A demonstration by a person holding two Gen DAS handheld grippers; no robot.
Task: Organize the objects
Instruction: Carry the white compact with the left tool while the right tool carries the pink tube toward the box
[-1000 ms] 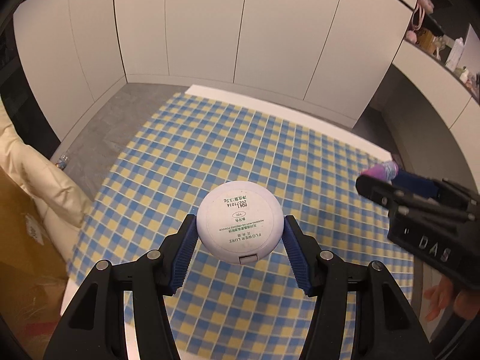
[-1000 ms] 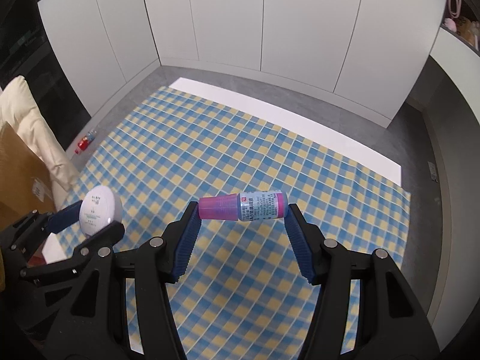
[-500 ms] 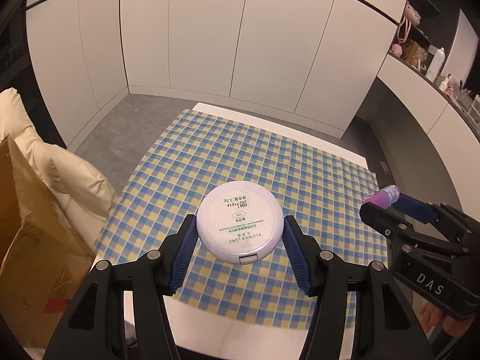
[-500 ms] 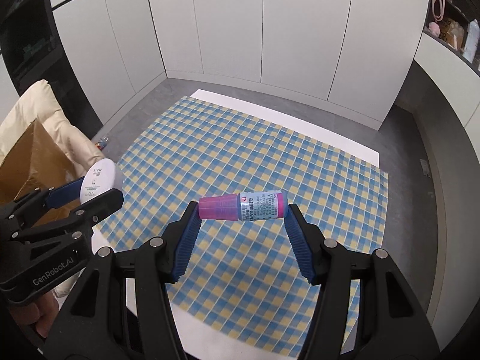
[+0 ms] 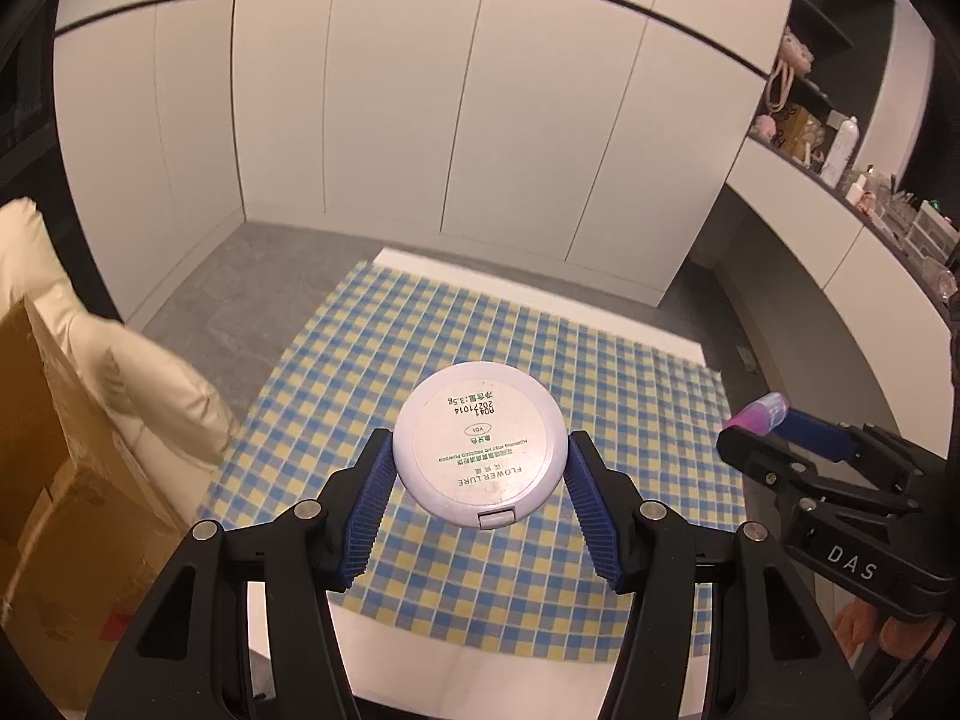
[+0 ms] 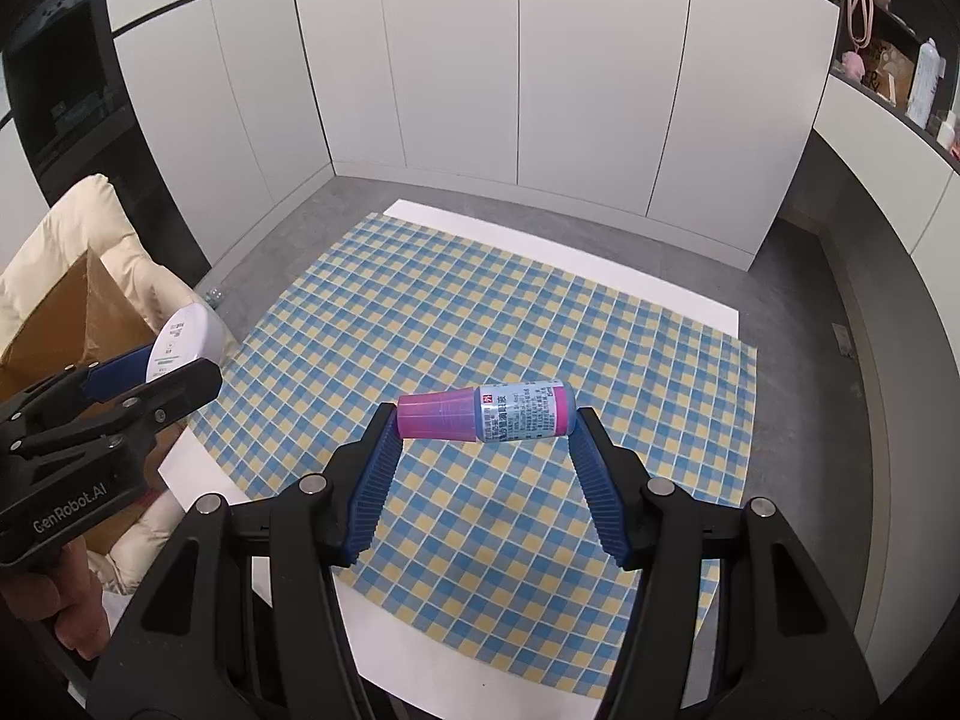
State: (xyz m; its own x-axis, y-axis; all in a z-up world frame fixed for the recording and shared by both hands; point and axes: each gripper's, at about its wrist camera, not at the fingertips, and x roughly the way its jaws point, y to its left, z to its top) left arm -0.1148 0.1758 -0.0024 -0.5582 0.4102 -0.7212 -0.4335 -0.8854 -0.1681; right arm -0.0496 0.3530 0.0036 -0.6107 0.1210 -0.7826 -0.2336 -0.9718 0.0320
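My left gripper (image 5: 480, 459) is shut on a round white powder compact (image 5: 480, 444), held flat with its green-printed underside facing the camera, high above the checked cloth (image 5: 468, 360). The compact also shows edge-on in the right wrist view (image 6: 180, 343). My right gripper (image 6: 486, 420) is shut on a small pink bottle (image 6: 486, 413) with a pink cap and printed label, held sideways between the pads, high above the cloth (image 6: 480, 312). The bottle's tip shows in the left wrist view (image 5: 759, 414).
A blue-and-yellow checked cloth covers a white table (image 6: 576, 267). A cardboard box (image 5: 54, 480) and a cream cushion (image 5: 138, 384) stand to the left. White cabinet doors (image 5: 420, 120) lie beyond. A shelf with small items (image 5: 840, 156) runs along the right.
Both grippers have risen and pulled back from the table with their objects still held. The cloth looks smaller and farther, and the box and cushion have come into view.
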